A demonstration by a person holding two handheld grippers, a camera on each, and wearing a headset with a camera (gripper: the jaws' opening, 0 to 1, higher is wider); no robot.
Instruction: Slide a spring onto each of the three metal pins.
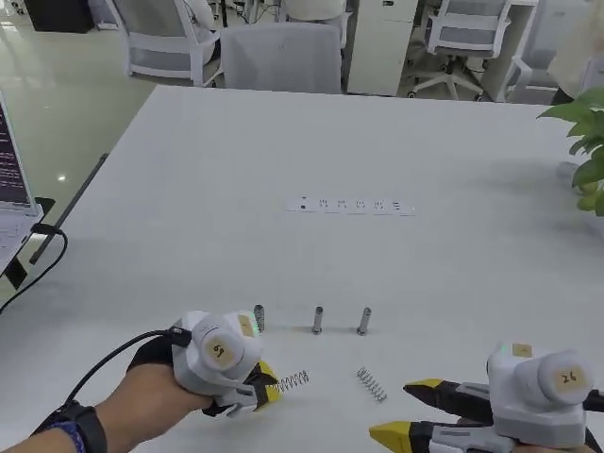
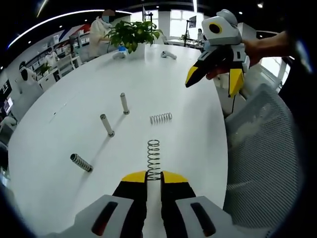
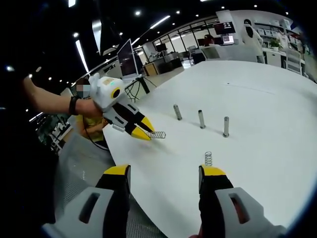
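The left fingers (image 2: 133, 177) are clenched on one end of a spring (image 2: 153, 156), which sticks out ahead of them. The right fingers (image 3: 117, 171) are spread wide and hold nothing. On the worktop (image 1: 377, 142), three pins (image 1: 317, 320) stand in a row just beyond. The left pin (image 1: 259, 318) already wears a spring and the other two are bare. A second spring (image 1: 371, 384) lies loose near the right fingers. Held by its end, the spring may buckle or pop free if it meets a pin tip off-axis.

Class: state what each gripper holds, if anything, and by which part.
The left gripper holds a small coiled metal spring by one end between its jaws. The right gripper is open, holding nothing.
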